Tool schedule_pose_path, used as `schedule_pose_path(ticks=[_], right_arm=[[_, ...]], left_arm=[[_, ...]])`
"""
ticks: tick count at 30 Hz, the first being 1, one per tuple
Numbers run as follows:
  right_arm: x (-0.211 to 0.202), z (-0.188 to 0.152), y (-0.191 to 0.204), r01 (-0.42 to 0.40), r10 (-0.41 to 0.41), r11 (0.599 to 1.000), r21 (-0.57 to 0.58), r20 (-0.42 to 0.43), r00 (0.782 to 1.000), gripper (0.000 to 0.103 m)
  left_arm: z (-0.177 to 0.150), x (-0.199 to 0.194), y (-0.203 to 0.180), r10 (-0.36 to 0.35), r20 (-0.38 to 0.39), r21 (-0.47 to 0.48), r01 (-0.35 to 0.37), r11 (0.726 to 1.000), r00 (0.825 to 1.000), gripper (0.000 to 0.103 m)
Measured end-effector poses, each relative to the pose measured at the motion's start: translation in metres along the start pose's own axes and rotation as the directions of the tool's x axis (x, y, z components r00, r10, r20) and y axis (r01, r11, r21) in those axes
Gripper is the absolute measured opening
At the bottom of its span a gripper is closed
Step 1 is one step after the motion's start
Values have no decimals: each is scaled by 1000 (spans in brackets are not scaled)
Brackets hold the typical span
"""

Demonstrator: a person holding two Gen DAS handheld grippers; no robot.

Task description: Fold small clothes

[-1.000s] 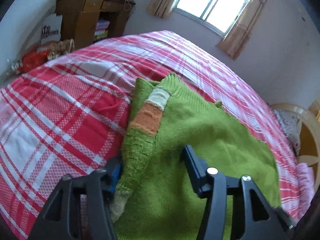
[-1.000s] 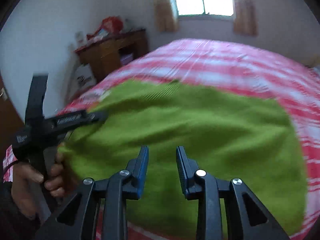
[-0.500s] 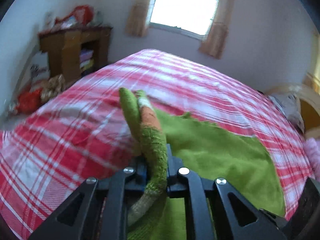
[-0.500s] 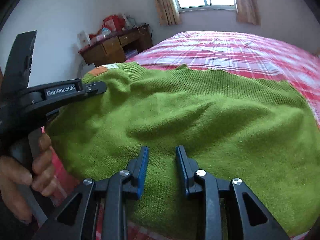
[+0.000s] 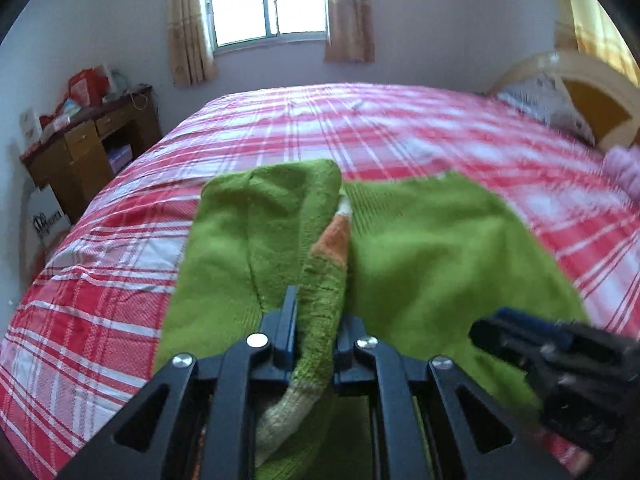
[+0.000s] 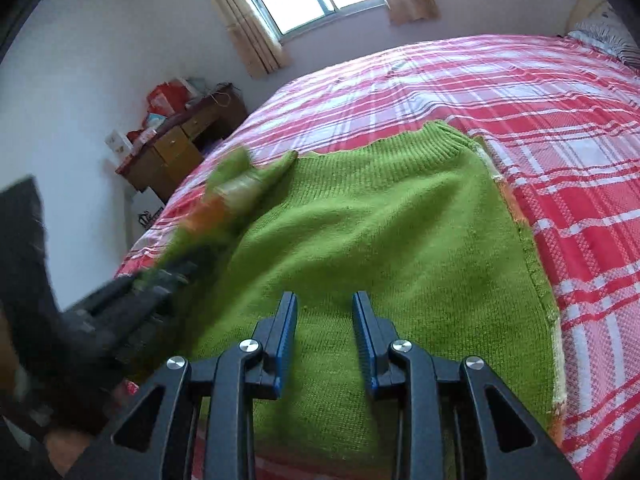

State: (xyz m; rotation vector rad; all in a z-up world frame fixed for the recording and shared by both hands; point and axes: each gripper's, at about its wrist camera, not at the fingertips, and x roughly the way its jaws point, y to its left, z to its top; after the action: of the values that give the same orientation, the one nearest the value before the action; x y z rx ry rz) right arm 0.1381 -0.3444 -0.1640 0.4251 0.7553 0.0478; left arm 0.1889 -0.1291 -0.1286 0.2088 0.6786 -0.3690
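A small green knitted sweater [image 6: 380, 216] lies spread on the red plaid bed [image 6: 540, 92], collar toward the window. Its sleeve [image 5: 324, 280], with an orange and a cream band, runs between the jaws of my left gripper [image 5: 316, 320], which is shut on it and holds it lifted over the sweater's body [image 5: 436, 248]. Blurred at the left of the right wrist view, the left gripper [image 6: 160, 280] carries that sleeve [image 6: 228, 196]. My right gripper [image 6: 325, 304] hovers over the sweater's lower part, open, nothing between its fingers. It shows blurred in the left wrist view [image 5: 520, 340].
A wooden desk [image 5: 84, 152] with clutter stands by the wall at the left, a white bag [image 5: 46, 216] at its foot. A headboard [image 5: 580, 84] and pillow [image 5: 548, 104] are at the right. Plaid bedspread stretches beyond the sweater toward the window [image 5: 264, 0].
My left gripper shut on the sleeve, lifted it and carried it over the sweater's body while rolling. The right gripper shifted sideways over the sweater and stayed open.
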Motion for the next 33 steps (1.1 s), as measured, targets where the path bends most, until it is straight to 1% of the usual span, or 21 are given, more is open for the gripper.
schedule_pose_path(ticks=[1, 4, 5, 6, 7, 8, 11, 16, 19, 20, 22, 23, 24, 28, 33], right_arm=[[0, 3, 1, -12, 12, 1000, 8, -5, 1000, 30], [1, 21, 0, -113, 114, 992, 62, -11, 993, 34], [4, 30, 2, -143, 144, 987, 75, -15, 989, 41], [8, 38, 4, -165, 167, 983, 84, -21, 986, 52], [12, 44, 9, -181, 184, 980, 86, -27, 983, 56], [19, 52, 15, -194, 197, 978, 76, -42, 979, 58], [44, 67, 29, -220, 224, 974, 51, -107, 969, 58], [78, 76, 46, -255, 254, 967, 18, -177, 951, 58], [93, 78, 52, -249, 242, 969, -10, -203, 949, 58], [97, 78, 54, -244, 235, 970, -20, -206, 950, 57], [106, 78, 57, -220, 204, 974, -50, -218, 954, 41], [110, 76, 55, -201, 182, 977, -65, -223, 958, 29], [112, 74, 54, -199, 179, 977, -72, -220, 959, 25], [109, 67, 44, -226, 212, 972, -67, -173, 962, 23], [111, 66, 46, -217, 203, 973, -82, -157, 967, 22]], left_arm=[[0, -1, 2, -5, 1, -7, 5, 1000, 1000, 12], [0, -2, 14, -41, 0, -59, 41, 997, 999, 12], [0, -3, 15, -45, 0, -66, 45, 997, 999, 12], [-2, -4, 14, -45, 2, -64, 45, 997, 999, 12], [-2, -4, 14, -42, 2, -61, 42, 997, 999, 13], [-2, -3, 13, -41, 2, -60, 41, 997, 999, 13], [-3, 0, 10, -45, -1, -63, 45, 997, 999, 13], [-3, 2, 7, -41, -4, -61, 41, 997, 999, 13], [-2, 3, 4, -35, -7, -54, 34, 998, 999, 13], [-2, 3, 4, -33, -7, -54, 33, 998, 999, 13], [-2, 3, 3, -31, -9, -52, 31, 998, 999, 13], [-2, 4, 3, -32, -14, -52, 31, 998, 999, 13], [-2, 6, 2, -33, -16, -51, 32, 998, 999, 13], [-2, 6, -2, -23, -18, -38, 22, 999, 1000, 13], [0, 8, -4, -18, -18, -35, 17, 999, 1000, 13]])
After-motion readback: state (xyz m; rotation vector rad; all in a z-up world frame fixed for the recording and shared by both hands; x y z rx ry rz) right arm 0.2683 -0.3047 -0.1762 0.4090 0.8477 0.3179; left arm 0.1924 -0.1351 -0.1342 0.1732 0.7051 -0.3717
